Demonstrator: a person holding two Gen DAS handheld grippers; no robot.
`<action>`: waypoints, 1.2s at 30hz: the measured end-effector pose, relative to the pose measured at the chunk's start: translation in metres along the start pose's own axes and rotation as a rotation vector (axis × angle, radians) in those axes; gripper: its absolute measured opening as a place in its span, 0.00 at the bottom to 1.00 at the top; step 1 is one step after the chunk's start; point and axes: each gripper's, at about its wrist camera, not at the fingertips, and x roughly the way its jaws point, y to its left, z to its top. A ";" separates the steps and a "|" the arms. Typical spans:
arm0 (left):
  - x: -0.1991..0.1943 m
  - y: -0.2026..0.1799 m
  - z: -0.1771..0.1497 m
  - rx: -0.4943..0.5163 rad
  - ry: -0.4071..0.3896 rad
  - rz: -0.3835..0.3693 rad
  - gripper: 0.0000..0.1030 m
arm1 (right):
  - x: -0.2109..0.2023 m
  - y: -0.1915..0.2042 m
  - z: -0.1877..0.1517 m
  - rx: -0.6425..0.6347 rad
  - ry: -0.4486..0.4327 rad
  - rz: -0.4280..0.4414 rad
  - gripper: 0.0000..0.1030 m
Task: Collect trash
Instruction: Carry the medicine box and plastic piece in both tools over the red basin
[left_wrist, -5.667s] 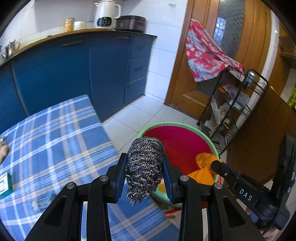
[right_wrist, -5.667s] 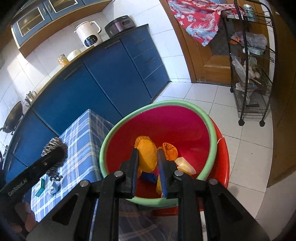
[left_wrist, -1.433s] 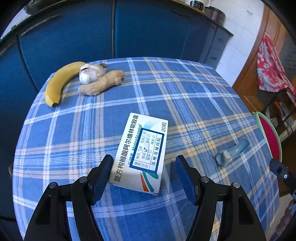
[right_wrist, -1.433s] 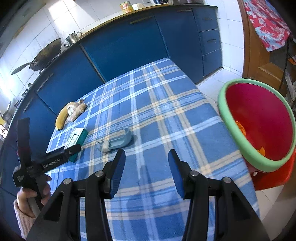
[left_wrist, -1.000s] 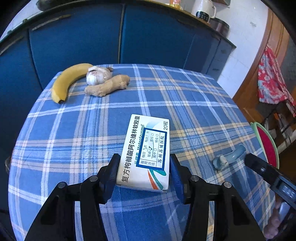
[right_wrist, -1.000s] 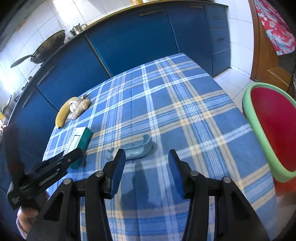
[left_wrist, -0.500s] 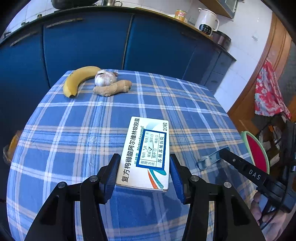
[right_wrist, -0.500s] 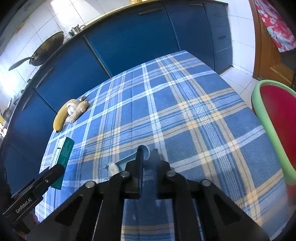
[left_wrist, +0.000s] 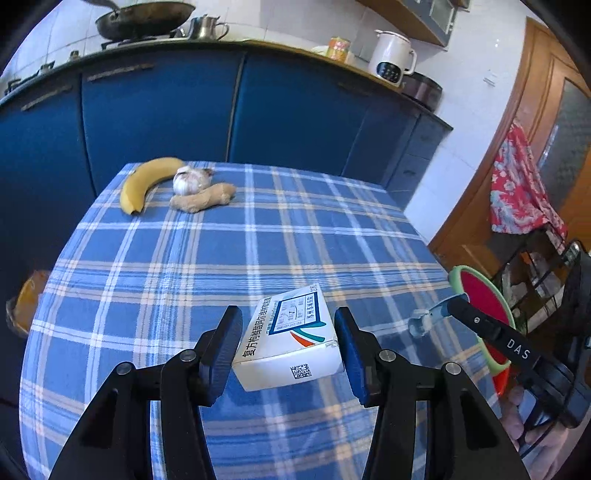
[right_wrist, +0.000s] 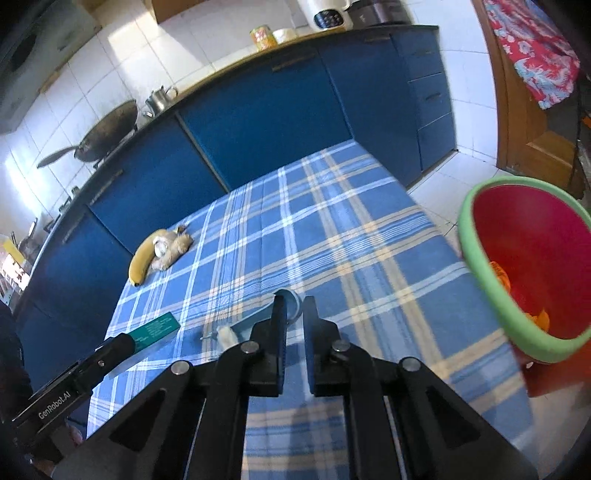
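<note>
Fingers of the left gripper (left_wrist: 288, 345) clamp a white medicine box (left_wrist: 287, 345) by its long sides, raised off the blue plaid worktop (left_wrist: 229, 254). Those of the right gripper (right_wrist: 294, 325) are pressed together on a pale blue plastic tube (right_wrist: 258, 319), whose white tip (right_wrist: 226, 336) sticks out to their left. Beyond the right fingers, off the worktop's edge, stands a red bin with a green rim (right_wrist: 480, 258). Far ahead lie a banana (left_wrist: 146, 181), garlic (left_wrist: 190, 180) and ginger (left_wrist: 203, 197).
</note>
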 end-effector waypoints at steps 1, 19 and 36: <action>-0.002 -0.003 0.000 0.004 -0.003 -0.003 0.52 | -0.006 -0.003 0.000 0.006 -0.007 0.000 0.11; -0.030 -0.132 0.008 0.225 -0.050 -0.157 0.52 | -0.102 -0.082 0.014 0.098 -0.180 -0.114 0.11; 0.048 -0.249 0.002 0.378 0.044 -0.313 0.52 | -0.109 -0.190 0.021 0.255 -0.181 -0.272 0.11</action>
